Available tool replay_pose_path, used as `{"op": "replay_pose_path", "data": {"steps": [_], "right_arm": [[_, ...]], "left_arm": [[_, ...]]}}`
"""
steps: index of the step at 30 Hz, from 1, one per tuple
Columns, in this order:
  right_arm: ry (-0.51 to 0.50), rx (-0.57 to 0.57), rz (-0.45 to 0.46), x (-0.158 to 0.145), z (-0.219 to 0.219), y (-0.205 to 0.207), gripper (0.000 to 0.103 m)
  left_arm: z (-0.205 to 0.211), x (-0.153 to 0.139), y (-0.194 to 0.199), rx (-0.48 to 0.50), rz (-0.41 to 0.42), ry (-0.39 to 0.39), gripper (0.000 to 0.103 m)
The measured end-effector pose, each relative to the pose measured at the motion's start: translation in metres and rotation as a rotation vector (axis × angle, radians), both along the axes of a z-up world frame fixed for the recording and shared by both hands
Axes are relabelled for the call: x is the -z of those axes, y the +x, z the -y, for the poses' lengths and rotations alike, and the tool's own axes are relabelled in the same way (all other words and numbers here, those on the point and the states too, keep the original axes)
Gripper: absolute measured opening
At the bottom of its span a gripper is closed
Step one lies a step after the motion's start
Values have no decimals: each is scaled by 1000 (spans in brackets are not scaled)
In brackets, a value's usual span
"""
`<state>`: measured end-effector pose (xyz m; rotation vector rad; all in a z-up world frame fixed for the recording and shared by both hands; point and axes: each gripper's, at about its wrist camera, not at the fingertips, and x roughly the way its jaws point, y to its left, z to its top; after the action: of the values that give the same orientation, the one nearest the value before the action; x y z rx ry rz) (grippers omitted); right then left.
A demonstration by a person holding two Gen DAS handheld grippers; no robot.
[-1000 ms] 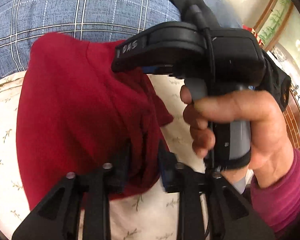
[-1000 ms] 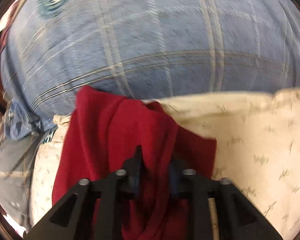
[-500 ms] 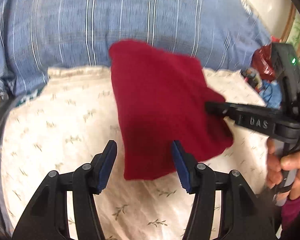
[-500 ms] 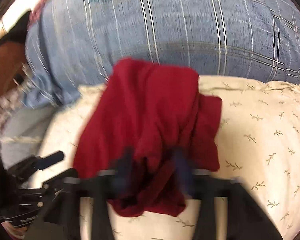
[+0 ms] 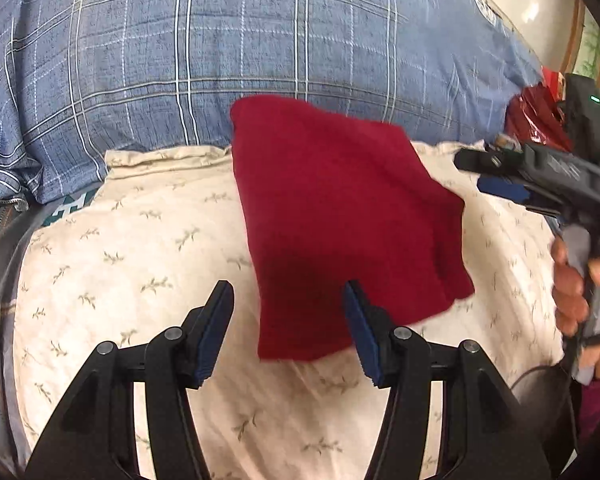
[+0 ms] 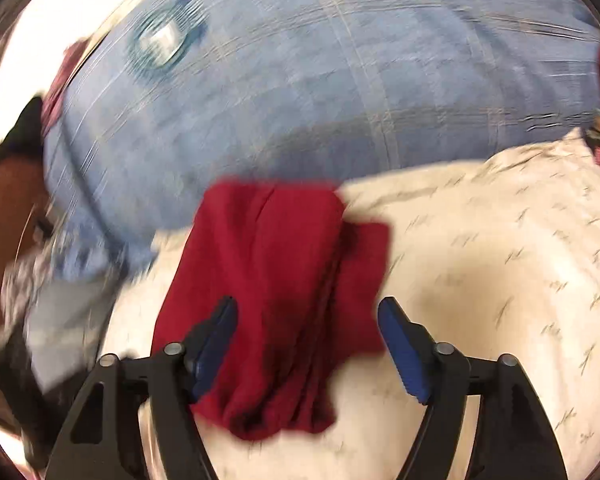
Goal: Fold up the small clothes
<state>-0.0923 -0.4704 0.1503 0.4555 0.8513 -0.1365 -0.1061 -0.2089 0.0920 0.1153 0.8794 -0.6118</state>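
Observation:
A dark red small garment (image 5: 340, 220) lies folded on the cream leaf-print pillow (image 5: 140, 248), its far edge against the blue plaid bedding. My left gripper (image 5: 288, 304) is open and empty, just in front of the garment's near edge. My right gripper (image 6: 306, 320) is open and empty above the garment (image 6: 276, 280), which shows creased and bunched at its near end. In the left wrist view the right gripper (image 5: 496, 176) is held off the garment's right side, apart from it.
Blue plaid bedding (image 5: 220, 48) rises behind the pillow. A red shiny bag (image 5: 532, 120) sits at the far right. Grey and patterned cloth (image 5: 4, 240) lies at the pillow's left edge. The right wrist view is motion-blurred.
Both grippers were shut on the red garment a second ago; both have opened and pulled back. The garment now lies released on the pillow.

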Motion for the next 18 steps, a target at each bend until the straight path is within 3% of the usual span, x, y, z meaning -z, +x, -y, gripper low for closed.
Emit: {"op": "replay_pose_path", "data": {"steps": [3, 4, 5, 6, 7, 11, 14, 15, 18], "right_arm": [[65, 42, -45, 15, 16, 37, 73], [80, 38, -68, 25, 18, 53, 65], [81, 20, -86, 31, 18, 63, 35], [69, -7, -104, 37, 15, 73, 15], [20, -37, -126, 40, 11, 83, 8], [-181, -38, -90, 29, -2, 86, 8], [-342, 21, -178, 51, 2, 95, 0], [-339, 28, -207, 58, 6, 95, 0], [-127, 37, -163, 54, 23, 73, 3]], "left_arm": [[9, 9, 4, 3, -28, 15, 55], [13, 15, 4, 13, -40, 23, 55], [15, 19, 3, 20, -49, 28, 55], [18, 23, 2, 31, -58, 33, 55], [20, 27, 1, 40, -60, 38, 55], [22, 33, 3, 39, -69, 26, 58], [25, 39, 8, 30, -103, 25, 59], [25, 38, 7, 28, -97, 26, 59], [22, 33, 6, 27, -91, 19, 59]]}}
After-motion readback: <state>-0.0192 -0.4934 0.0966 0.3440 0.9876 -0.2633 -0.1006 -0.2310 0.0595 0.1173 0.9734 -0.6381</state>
